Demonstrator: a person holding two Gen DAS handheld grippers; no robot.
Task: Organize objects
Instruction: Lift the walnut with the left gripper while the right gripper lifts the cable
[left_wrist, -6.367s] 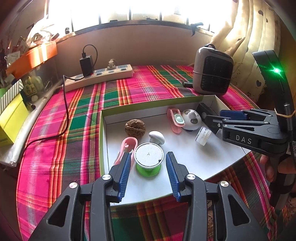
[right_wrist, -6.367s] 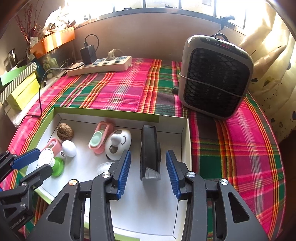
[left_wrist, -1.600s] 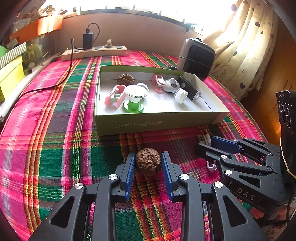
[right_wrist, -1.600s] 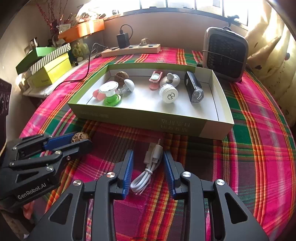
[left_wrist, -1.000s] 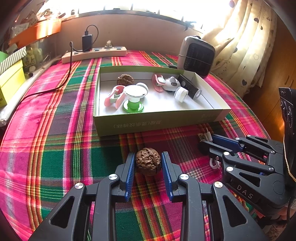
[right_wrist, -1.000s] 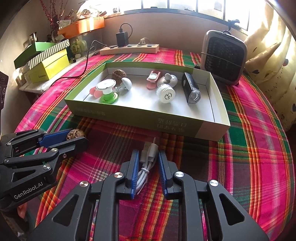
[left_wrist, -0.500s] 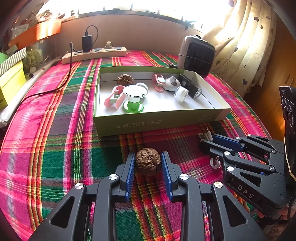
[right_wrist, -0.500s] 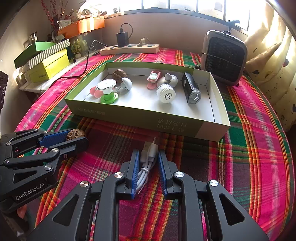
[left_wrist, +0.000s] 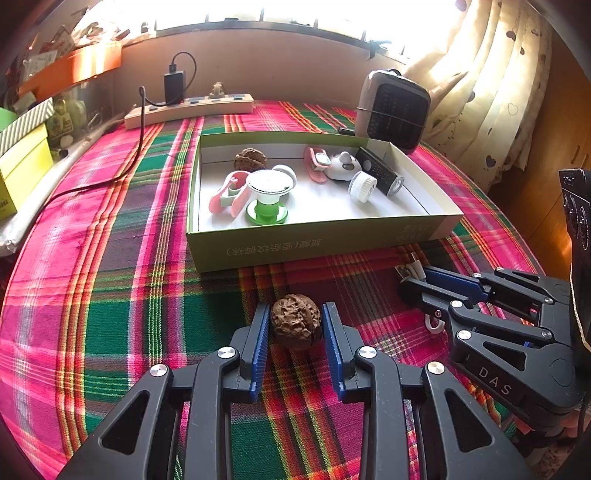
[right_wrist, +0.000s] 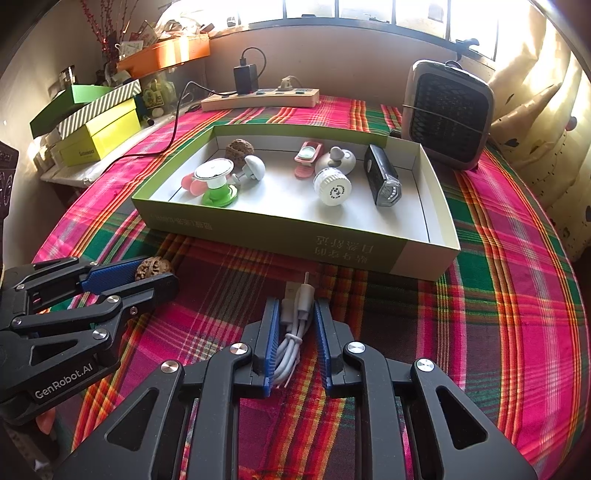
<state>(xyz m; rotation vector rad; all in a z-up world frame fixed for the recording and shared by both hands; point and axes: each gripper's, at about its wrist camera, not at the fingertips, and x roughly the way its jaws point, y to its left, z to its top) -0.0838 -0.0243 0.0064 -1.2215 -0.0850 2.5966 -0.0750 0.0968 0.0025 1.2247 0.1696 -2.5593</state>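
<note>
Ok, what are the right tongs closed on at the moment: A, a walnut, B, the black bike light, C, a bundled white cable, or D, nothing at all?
C: in the right wrist view the right tongs pinch the bundled white cable between their blue pads, above the plaid cloth in front of the box.

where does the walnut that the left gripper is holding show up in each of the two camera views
Left wrist view: the held walnut sits low in the centre, between the left gripper pads.
Right wrist view: the same walnut is at the far left, in that gripper's tips.
Shared landmark: the green box beyond it.
</note>
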